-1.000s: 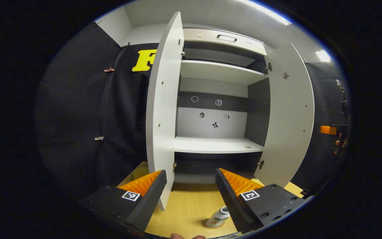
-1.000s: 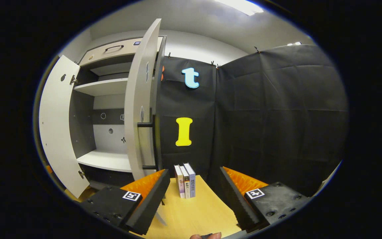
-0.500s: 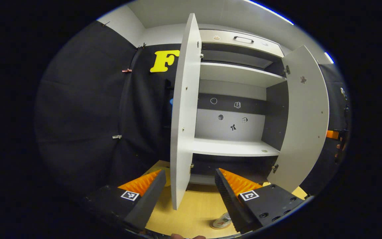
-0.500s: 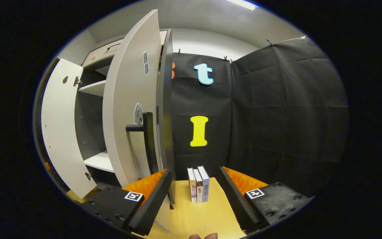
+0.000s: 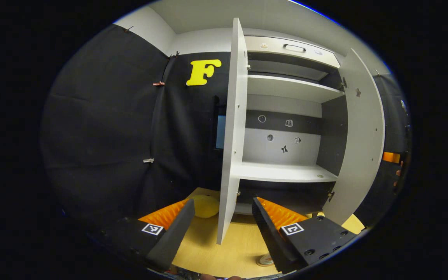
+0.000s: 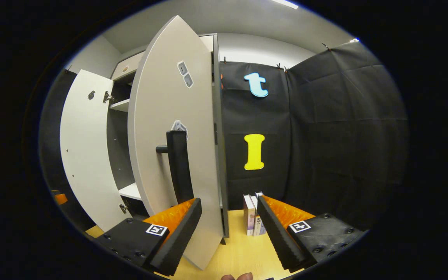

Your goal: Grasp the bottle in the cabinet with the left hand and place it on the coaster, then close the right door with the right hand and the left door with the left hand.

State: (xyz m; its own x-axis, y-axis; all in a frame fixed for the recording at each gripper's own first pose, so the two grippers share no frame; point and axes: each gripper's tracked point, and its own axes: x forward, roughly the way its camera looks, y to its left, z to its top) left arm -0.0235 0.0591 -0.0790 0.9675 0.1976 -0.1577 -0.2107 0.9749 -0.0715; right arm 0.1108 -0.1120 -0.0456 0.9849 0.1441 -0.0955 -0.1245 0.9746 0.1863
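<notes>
Right door (image 6: 169,136), a pale grey flat panel with a black vertical bar handle (image 6: 179,167), is seen standing ajar in the right gripper view, its long axis upright, just ahead-left of the right gripper (image 6: 228,229). Jaws of this gripper are spread, nothing held; the door's lower edge lies between them, contact cannot be told. The right gripper is judged the nearer one. Left door (image 5: 231,132), same grey panel, stands edge-on ahead of the left gripper (image 5: 222,225), likewise spread and empty. Round coaster (image 5: 265,259) is glimpsed low, by its right finger; the bottle is hidden there. Count: two doors, three upright books (image 6: 252,214).
</notes>
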